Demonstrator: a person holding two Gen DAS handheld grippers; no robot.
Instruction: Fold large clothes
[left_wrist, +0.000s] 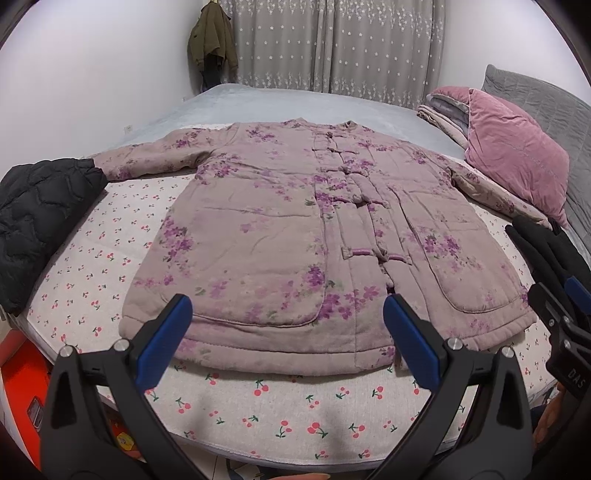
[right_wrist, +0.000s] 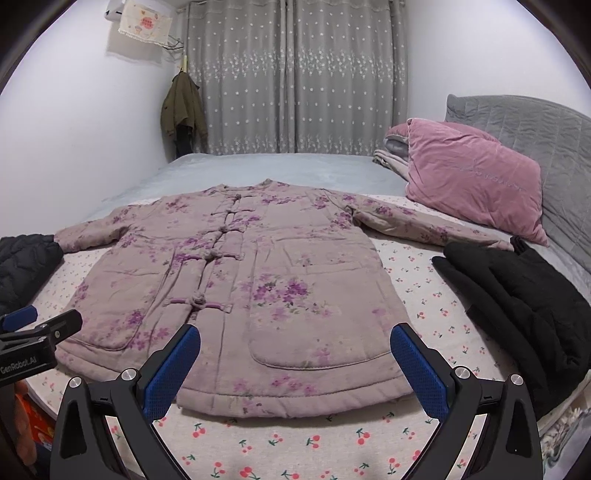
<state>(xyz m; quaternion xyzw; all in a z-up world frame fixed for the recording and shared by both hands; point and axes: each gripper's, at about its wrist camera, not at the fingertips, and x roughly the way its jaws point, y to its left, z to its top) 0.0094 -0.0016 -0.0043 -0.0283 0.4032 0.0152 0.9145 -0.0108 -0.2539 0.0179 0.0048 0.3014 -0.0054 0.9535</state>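
A padded mauve jacket (left_wrist: 280, 229) with purple flowers and knot buttons lies flat and face up on the bed, sleeves spread to both sides; it also shows in the right wrist view (right_wrist: 258, 280). My left gripper (left_wrist: 288, 314) is open and empty, hovering above the jacket's hem on its left half. My right gripper (right_wrist: 295, 343) is open and empty above the hem on its right half. Each gripper shows at the edge of the other's view: the right one (left_wrist: 561, 295), the left one (right_wrist: 40, 325).
A cherry-print sheet (left_wrist: 266, 410) covers the bed. A black quilted jacket (left_wrist: 40, 218) lies at the left, a black garment (right_wrist: 517, 295) at the right. A pink pillow (right_wrist: 472, 184) and folded blankets (left_wrist: 443, 114) sit at the headboard. An orange box (left_wrist: 22, 369) stands beside the bed.
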